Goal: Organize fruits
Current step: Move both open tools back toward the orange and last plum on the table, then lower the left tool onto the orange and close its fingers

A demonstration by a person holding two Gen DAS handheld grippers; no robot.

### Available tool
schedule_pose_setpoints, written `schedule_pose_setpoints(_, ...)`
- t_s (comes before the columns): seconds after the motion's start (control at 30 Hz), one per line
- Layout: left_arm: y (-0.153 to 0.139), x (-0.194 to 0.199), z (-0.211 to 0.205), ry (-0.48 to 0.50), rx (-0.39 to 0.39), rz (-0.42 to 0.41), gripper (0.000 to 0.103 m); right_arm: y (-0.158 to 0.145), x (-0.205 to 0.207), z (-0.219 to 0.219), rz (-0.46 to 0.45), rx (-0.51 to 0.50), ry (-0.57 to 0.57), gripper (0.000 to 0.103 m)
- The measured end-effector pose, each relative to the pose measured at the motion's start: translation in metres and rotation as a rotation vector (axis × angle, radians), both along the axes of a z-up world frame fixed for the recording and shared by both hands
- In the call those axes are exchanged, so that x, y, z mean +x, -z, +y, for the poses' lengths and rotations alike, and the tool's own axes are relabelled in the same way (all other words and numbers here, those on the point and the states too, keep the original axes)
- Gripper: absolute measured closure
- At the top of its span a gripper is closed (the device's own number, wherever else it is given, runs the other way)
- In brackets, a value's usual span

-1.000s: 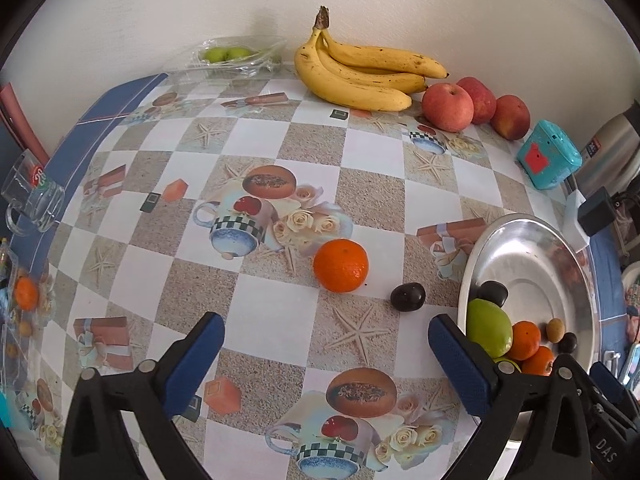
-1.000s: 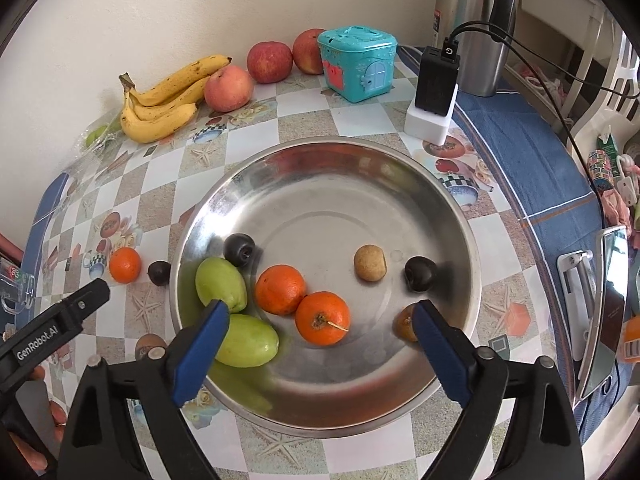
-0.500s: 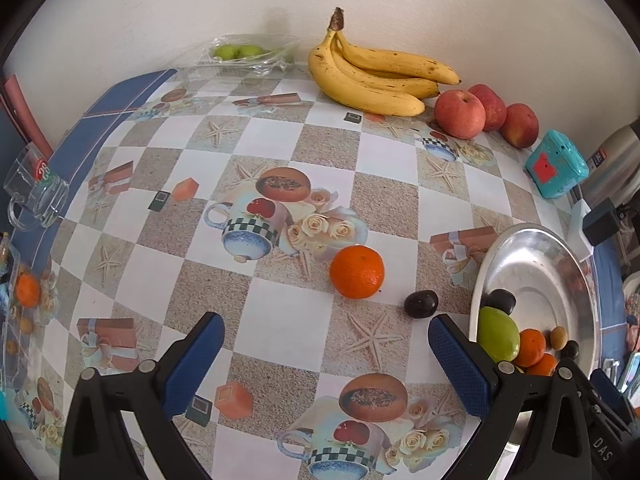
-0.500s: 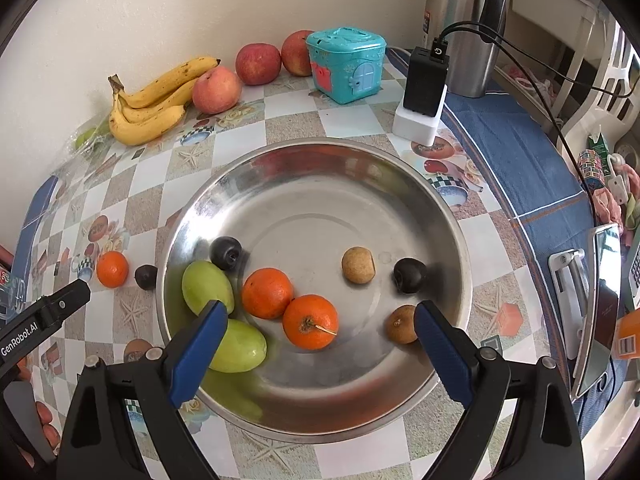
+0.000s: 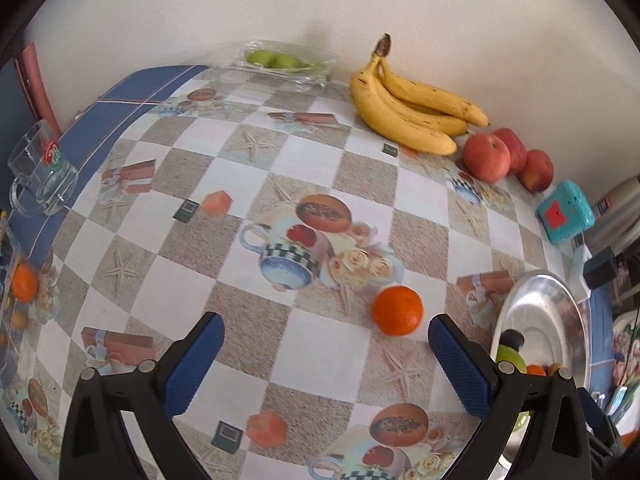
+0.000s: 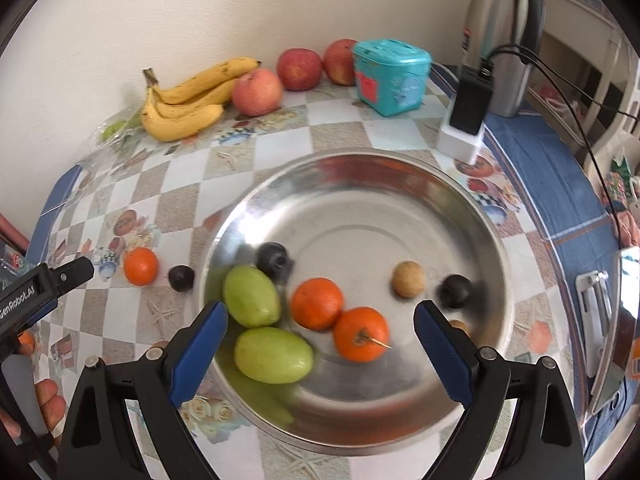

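1. I am looking at a table (image 5: 320, 360) against a cream wall, covered with a checked oilcloth printed with cups, roses and starfish; a blue cloth shows at its left and right edges.
2. The steel bowl (image 6: 400, 184) by the table's right edge holds two green mangoes (image 6: 252, 296), two oranges (image 6: 317, 303), two dark plums (image 6: 272, 255) and one tan round fruit (image 6: 407, 279); another brown fruit is half hidden behind my right finger.
3. A clear plastic tray (image 5: 280, 64) at the back edge holds green fruit; I cannot count them.
4. On the oilcloth, left of the bowl: one loose orange (image 5: 397, 310), smooth and bright, and one dark plum (image 6: 181, 278) between it and the rim.
5. Along the wall: one bunch of bananas (image 5: 408, 104), three red apples (image 5: 486, 157), a teal box (image 6: 390, 76), a steel flask (image 6: 506, 36).
6. A glass mug (image 5: 42, 174) stands at the left edge.
7. My left gripper (image 5: 326, 364) is spread wide and empty above the table, the orange just inside its right finger.
8. My right gripper (image 6: 320, 354) is wide and empty over the bowl.
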State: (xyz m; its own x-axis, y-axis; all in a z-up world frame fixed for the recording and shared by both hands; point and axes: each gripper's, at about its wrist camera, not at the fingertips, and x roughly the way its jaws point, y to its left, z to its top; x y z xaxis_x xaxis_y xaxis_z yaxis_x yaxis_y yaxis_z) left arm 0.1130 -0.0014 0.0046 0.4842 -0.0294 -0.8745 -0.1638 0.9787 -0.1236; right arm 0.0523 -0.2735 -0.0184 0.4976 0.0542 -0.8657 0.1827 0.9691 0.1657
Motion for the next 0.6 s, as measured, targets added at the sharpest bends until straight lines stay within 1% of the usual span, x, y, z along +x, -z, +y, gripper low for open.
schedule_pose_setpoints(0.17,0.001,0.005,0.016,-0.011,-0.006,-0.012,0.0,-0.003,0.008,0.02,-0.037,0.047,-0.051,0.009)
schedule_pose_setpoints(0.33,0.002,0.011,0.029,-0.023,-0.014,-0.006,0.0,-0.008,0.018,0.047,-0.064,0.036,-0.111,0.009)
schedule_pose_setpoints(0.43,0.005,0.014,0.036,-0.044,-0.018,0.015,0.0,-0.007,0.025,0.06,-0.055,0.05,-0.143,0.009)
schedule_pose_setpoints(0.6,0.014,0.015,0.042,-0.054,-0.06,0.043,0.0,0.0,0.035,0.074,-0.023,0.088,-0.177,0.009)
